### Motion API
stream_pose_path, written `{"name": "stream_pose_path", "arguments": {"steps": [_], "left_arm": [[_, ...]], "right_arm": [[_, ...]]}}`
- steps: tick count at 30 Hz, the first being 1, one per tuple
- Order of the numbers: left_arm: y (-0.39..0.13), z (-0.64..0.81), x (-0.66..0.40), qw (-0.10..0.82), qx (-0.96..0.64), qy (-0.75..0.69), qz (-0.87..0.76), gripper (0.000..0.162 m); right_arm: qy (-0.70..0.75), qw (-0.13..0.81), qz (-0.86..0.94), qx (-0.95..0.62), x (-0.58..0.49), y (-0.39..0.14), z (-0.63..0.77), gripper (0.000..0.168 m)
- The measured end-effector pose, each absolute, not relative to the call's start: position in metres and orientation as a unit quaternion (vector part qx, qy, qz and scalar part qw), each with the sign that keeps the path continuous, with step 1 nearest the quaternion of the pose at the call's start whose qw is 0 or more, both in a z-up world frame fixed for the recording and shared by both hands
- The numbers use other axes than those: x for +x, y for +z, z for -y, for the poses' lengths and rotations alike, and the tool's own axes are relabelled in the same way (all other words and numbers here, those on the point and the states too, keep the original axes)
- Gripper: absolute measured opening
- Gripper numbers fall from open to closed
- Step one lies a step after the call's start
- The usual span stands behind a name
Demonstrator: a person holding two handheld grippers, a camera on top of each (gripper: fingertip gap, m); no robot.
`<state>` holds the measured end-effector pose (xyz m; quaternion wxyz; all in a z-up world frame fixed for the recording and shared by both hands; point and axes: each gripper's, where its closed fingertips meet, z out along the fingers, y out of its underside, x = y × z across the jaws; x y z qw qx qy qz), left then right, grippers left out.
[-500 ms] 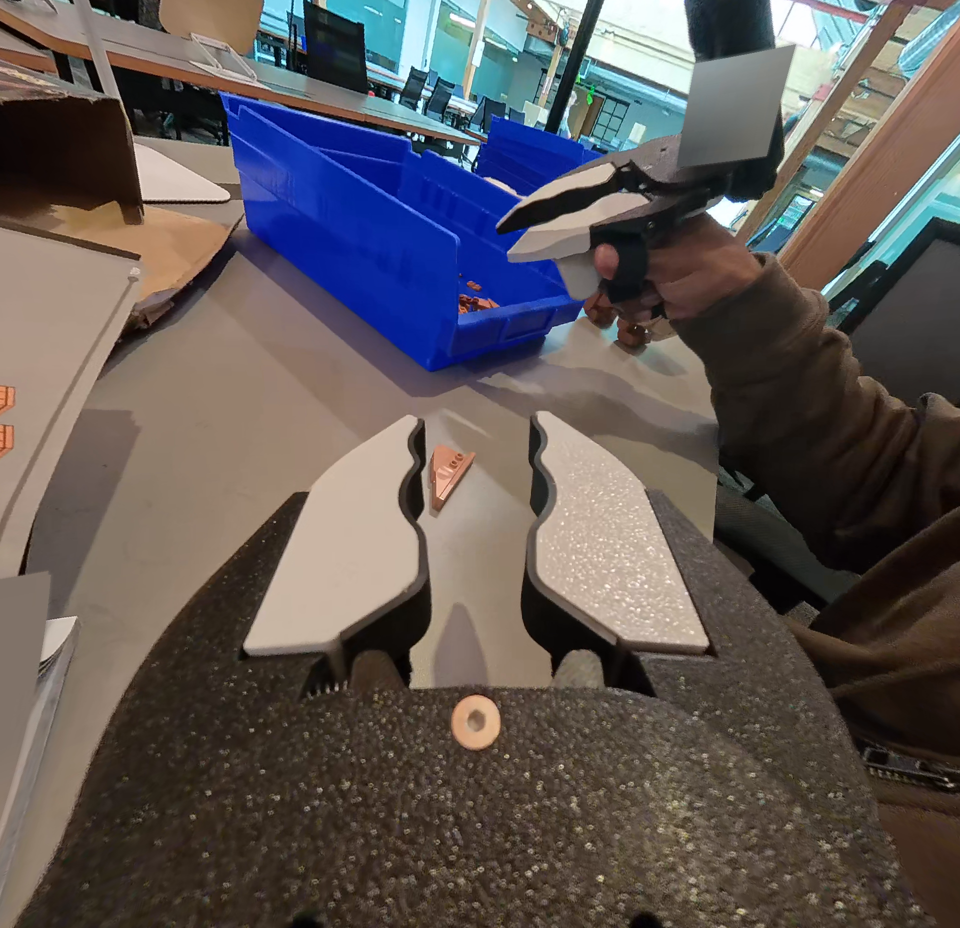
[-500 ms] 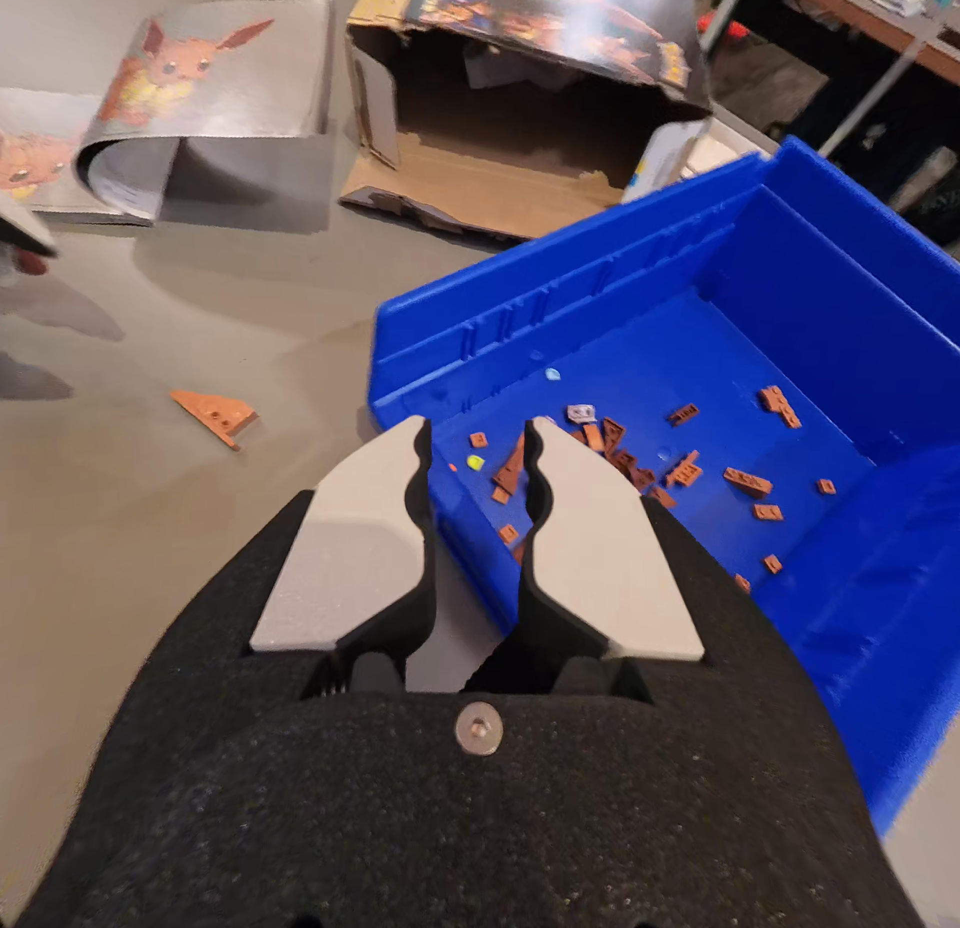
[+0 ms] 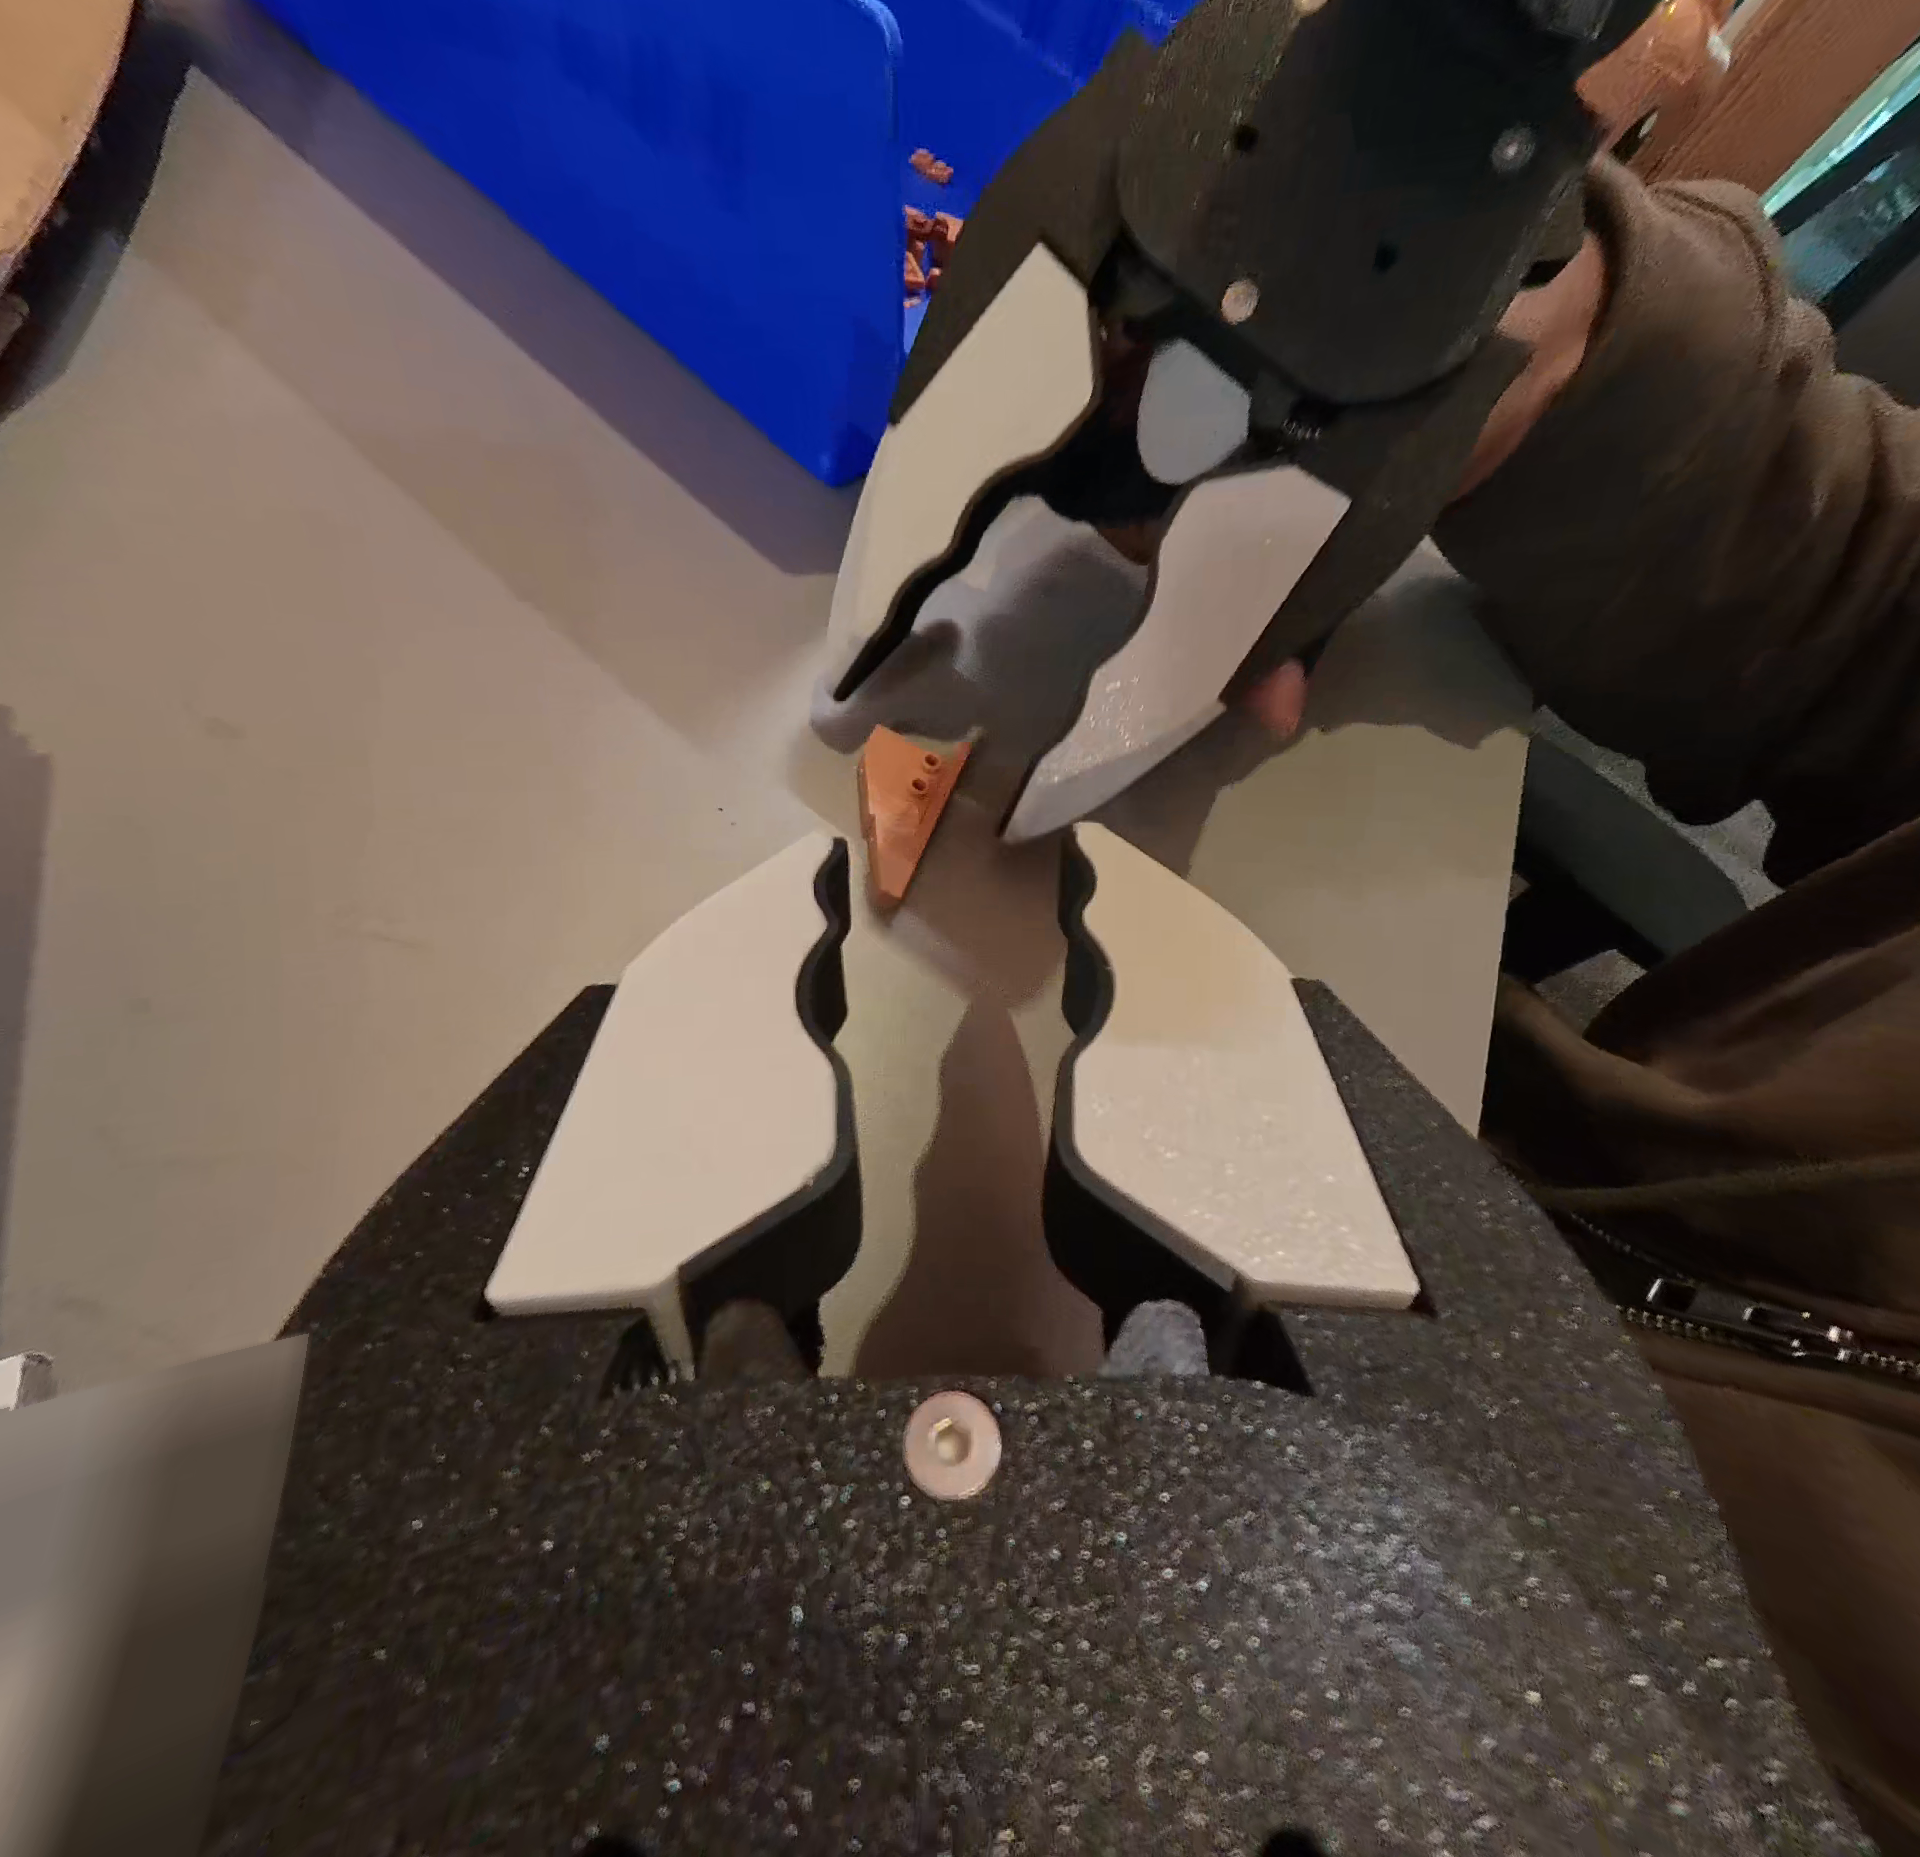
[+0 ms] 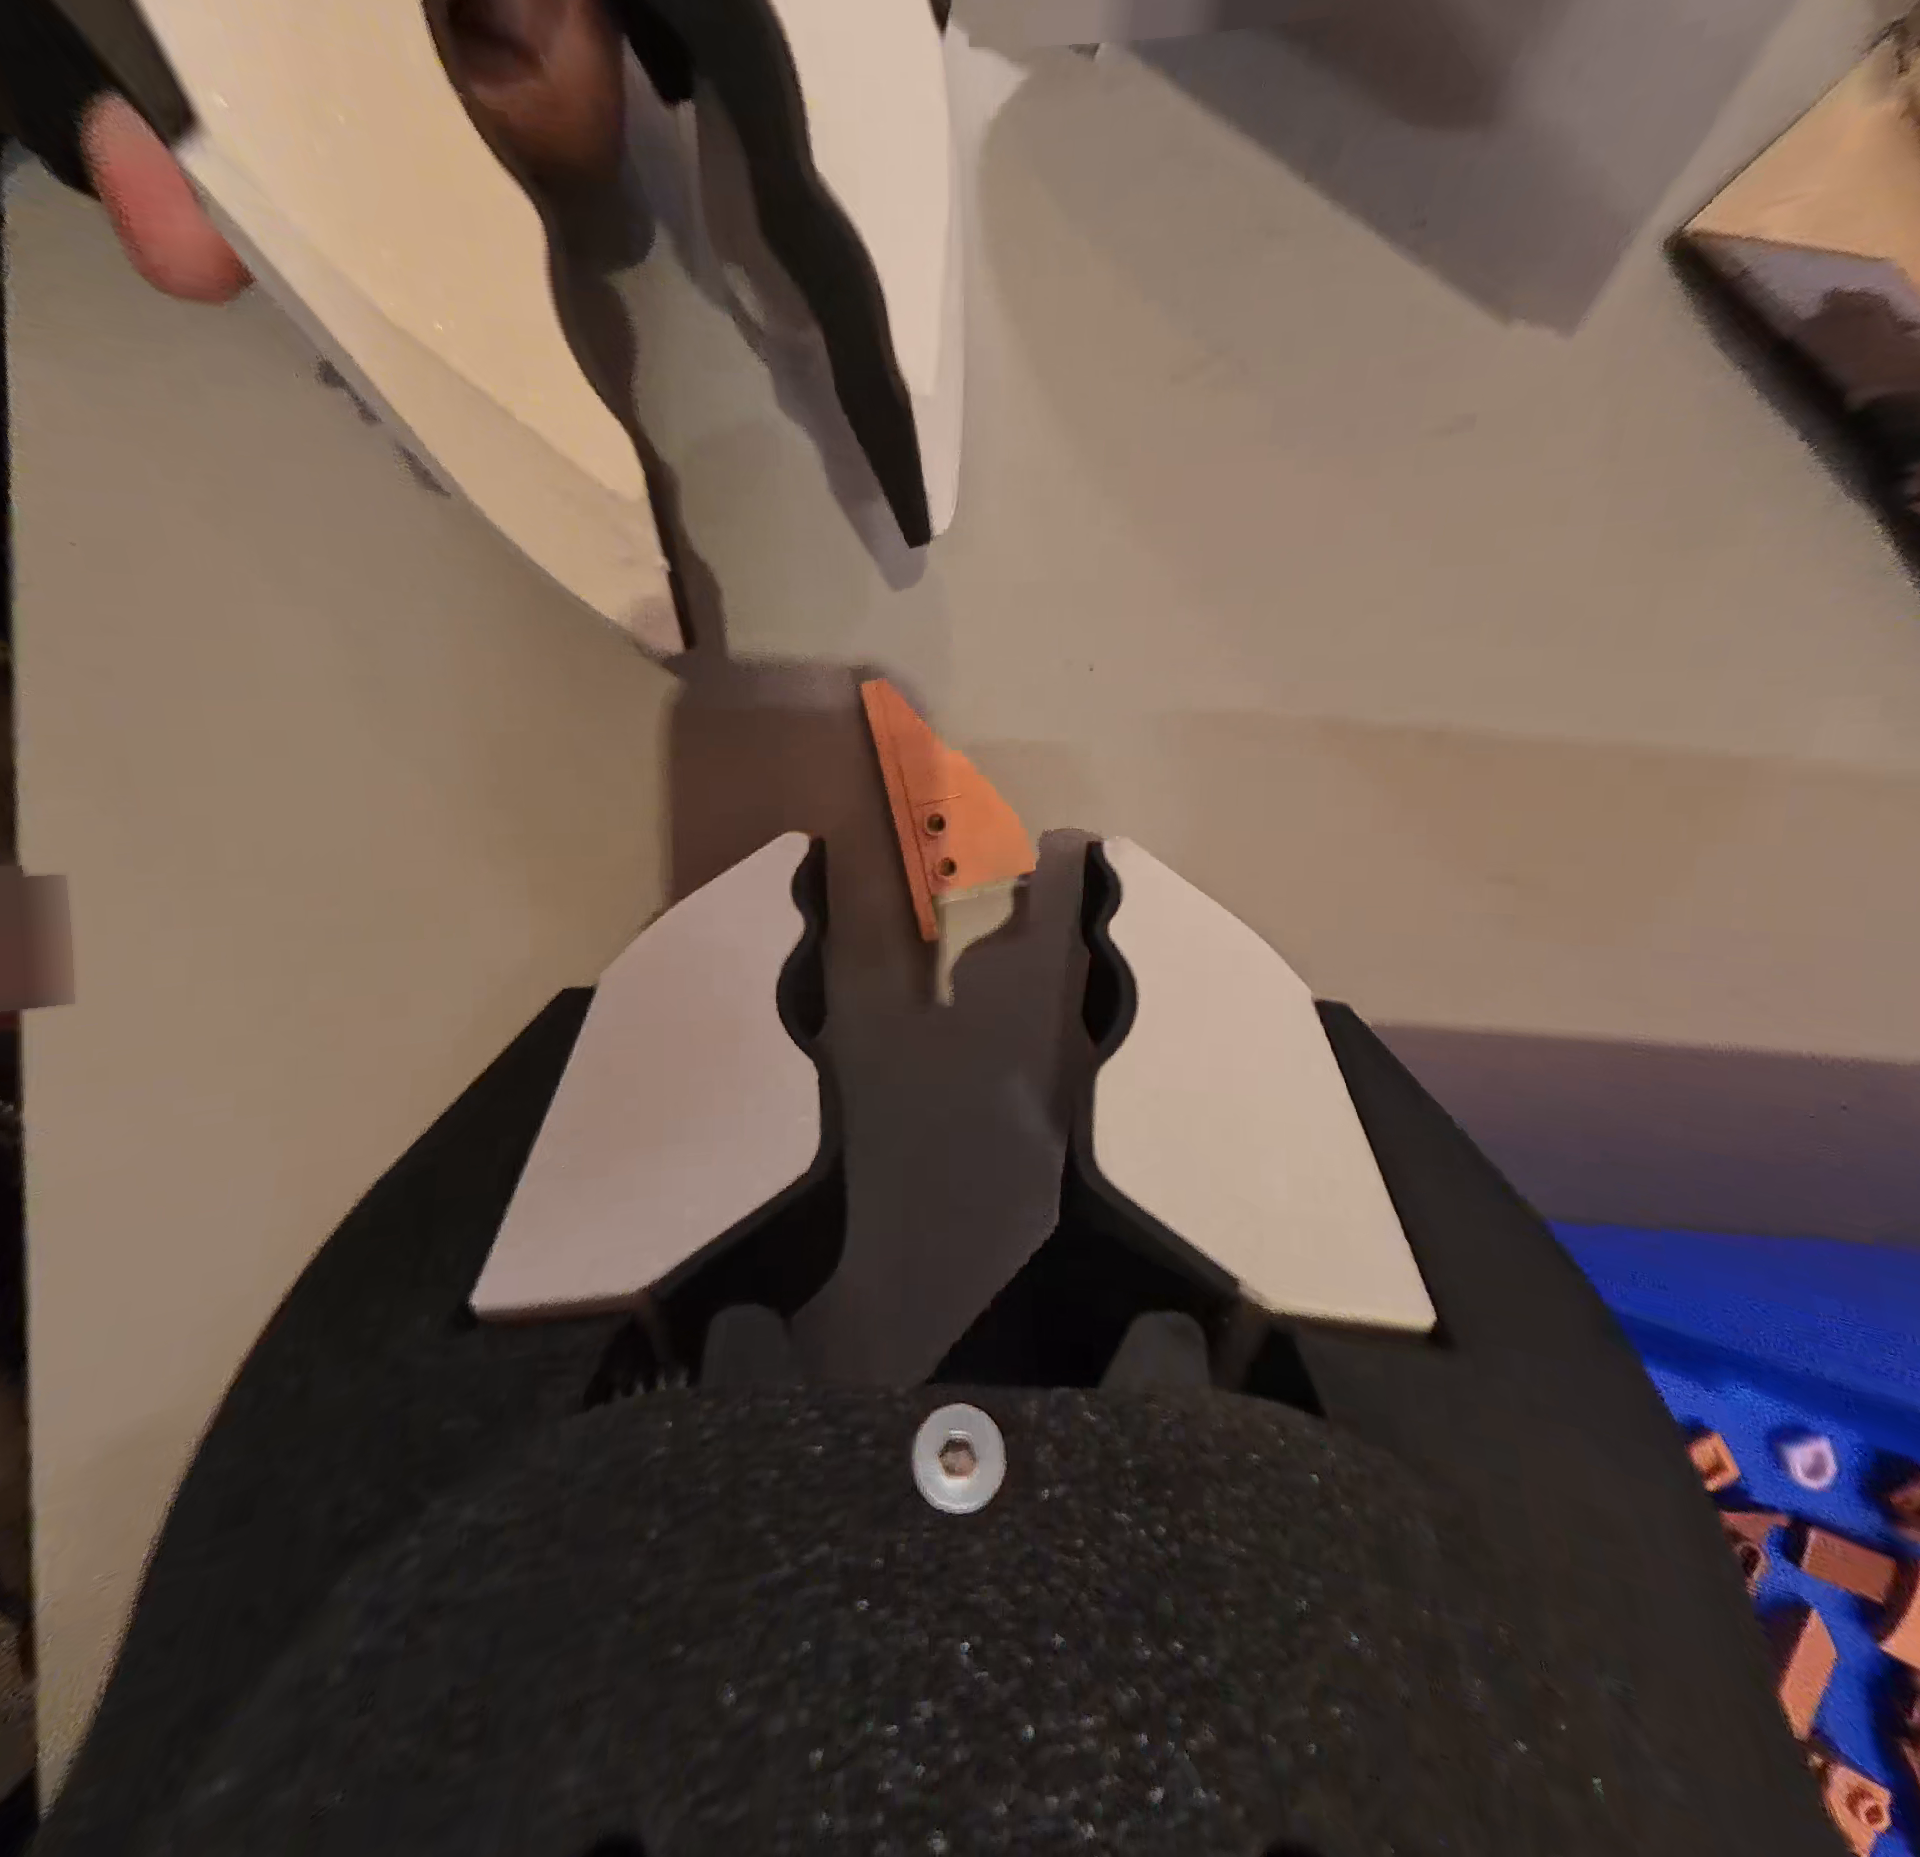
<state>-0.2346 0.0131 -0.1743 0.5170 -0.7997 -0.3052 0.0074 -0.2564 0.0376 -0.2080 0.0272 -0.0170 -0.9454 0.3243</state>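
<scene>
A small orange wedge-shaped brick (image 3: pixel 902 808) lies flat on the grey table (image 3: pixel 364 768). My left gripper (image 3: pixel 956 851) is open, low over the table, with the brick's narrow end just past its left fingertip. My right gripper (image 3: pixel 935 768) comes in from the opposite side, open, with its tips on either side of the brick's wide end. In the right wrist view the brick (image 4: pixel 940 799) lies just ahead of the open right gripper (image 4: pixel 948 851), nearer its right finger. The left gripper (image 4: pixel 795 581) faces it from above. Neither gripper holds the brick.
A blue bin (image 3: pixel 623 145) stands behind the grippers and holds several small brown bricks (image 4: pixel 1818 1599); its wall shows at the lower right of the right wrist view (image 4: pixel 1714 1319). A cardboard box (image 4: pixel 1818 301) lies further off. A brown sleeve (image 3: pixel 1662 560) fills the right. There is about 5 cm between the tips of the two grippers.
My right gripper has come from above the blue bin down to the orange brick. My left gripper has moved forward and lower toward the brick. Both stay open.
</scene>
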Motion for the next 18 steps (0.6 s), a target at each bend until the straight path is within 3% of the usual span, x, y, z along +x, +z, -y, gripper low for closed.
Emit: {"name": "stream_pose_path", "arguments": {"steps": [4, 12, 18], "left_arm": [[-0.17, -0.01, -0.238, 0.534, -0.783, 0.0, 0.32, 0.038], [-0.163, -0.001, -0.247, 0.562, -0.746, -0.007, 0.358, 0.038], [-0.154, -0.011, -0.235, 0.588, -0.724, -0.093, 0.348, 0.037]], "right_arm": [[0.325, 0.009, 0.945, -0.016, -0.254, -0.212, -0.033, 0.025], [0.401, 0.106, 0.905, 0.092, -0.251, -0.183, -0.022, 0.024], [0.416, 0.171, 0.866, 0.219, -0.234, -0.159, -0.014, 0.024]]}}
